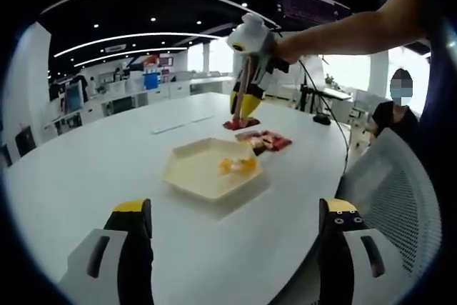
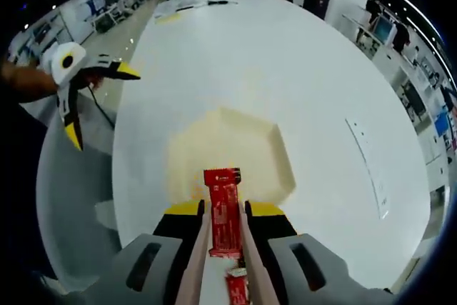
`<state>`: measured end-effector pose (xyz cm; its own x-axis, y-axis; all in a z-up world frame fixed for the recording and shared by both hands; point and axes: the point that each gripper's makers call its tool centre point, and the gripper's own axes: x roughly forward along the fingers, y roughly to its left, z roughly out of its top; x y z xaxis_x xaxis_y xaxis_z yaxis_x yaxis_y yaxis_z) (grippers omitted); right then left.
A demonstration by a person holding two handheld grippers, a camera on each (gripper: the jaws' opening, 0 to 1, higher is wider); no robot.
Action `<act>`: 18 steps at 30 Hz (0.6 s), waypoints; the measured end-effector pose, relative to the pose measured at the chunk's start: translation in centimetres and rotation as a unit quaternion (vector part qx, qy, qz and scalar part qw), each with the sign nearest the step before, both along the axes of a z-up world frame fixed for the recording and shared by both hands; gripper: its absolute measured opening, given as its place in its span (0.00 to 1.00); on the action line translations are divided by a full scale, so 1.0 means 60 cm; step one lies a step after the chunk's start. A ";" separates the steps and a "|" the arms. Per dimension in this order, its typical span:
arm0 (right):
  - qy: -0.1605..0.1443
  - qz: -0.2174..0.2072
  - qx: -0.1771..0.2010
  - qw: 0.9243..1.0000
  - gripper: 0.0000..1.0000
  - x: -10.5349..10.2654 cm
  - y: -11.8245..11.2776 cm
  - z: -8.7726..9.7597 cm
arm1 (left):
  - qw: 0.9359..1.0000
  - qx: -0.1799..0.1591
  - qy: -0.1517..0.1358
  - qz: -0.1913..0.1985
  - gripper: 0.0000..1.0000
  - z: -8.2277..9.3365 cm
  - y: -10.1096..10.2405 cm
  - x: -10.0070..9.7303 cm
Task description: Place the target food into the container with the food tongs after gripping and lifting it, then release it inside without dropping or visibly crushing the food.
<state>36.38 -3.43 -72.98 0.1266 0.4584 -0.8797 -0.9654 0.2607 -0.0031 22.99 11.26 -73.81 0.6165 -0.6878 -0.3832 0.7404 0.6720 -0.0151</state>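
A cream hexagonal tray (image 1: 196,173) sits on the white table, with yellow food pieces (image 1: 238,165) inside it. Beyond it lie red snack packets (image 1: 265,141). My right gripper (image 1: 246,105) hangs over the far packets, shut on beige food tongs (image 2: 200,255). The tongs pinch a red packet (image 2: 224,208), seen in the right gripper view just short of the tray (image 2: 243,141). Another red packet (image 2: 235,287) lies below it. My left gripper (image 1: 234,208) stands open and holds nothing, near the table's edge on the tray's near side. It also appears as a splayed pair of jaws (image 2: 100,103).
The big white oval table (image 1: 86,169) has a thin white strip (image 1: 182,125) lying on it. A grey mesh chair (image 1: 396,191) stands at the table's right edge. A person (image 1: 400,108) sits beyond it. Desks and screens line the room behind.
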 end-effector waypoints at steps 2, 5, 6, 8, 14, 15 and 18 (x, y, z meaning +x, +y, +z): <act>0.000 0.001 0.002 1.000 0.22 0.000 0.007 0.002 | 1.000 0.003 0.006 0.000 0.95 -0.003 -0.001 -0.001; -0.001 0.005 0.003 1.000 0.22 0.003 0.021 0.002 | 1.000 0.007 0.007 -0.003 0.96 -0.005 -0.002 -0.002; -0.002 0.006 0.003 1.000 0.22 0.004 0.024 0.002 | 1.000 0.010 0.008 -0.003 0.96 -0.006 -0.003 -0.003; -0.001 0.008 0.007 1.000 0.22 0.004 0.034 0.005 | 1.000 0.011 0.008 -0.004 0.97 -0.007 -0.003 -0.004; -0.002 0.015 0.011 1.000 0.22 0.007 0.063 0.009 | 1.000 0.011 0.008 -0.003 0.98 -0.007 -0.002 -0.003; -0.002 0.016 0.012 1.000 0.22 0.008 0.067 0.009 | 1.000 0.010 0.008 -0.003 0.98 -0.007 -0.002 -0.003; -0.002 0.020 0.015 1.000 0.22 0.008 0.081 0.010 | 1.000 0.011 0.009 -0.003 0.98 -0.007 -0.002 -0.003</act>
<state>36.86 1.41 -72.40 0.1109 0.4894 -0.8650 -0.9749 0.2228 0.0011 22.79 11.13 -74.25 0.6056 -0.6827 -0.4090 0.7441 0.6679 -0.0131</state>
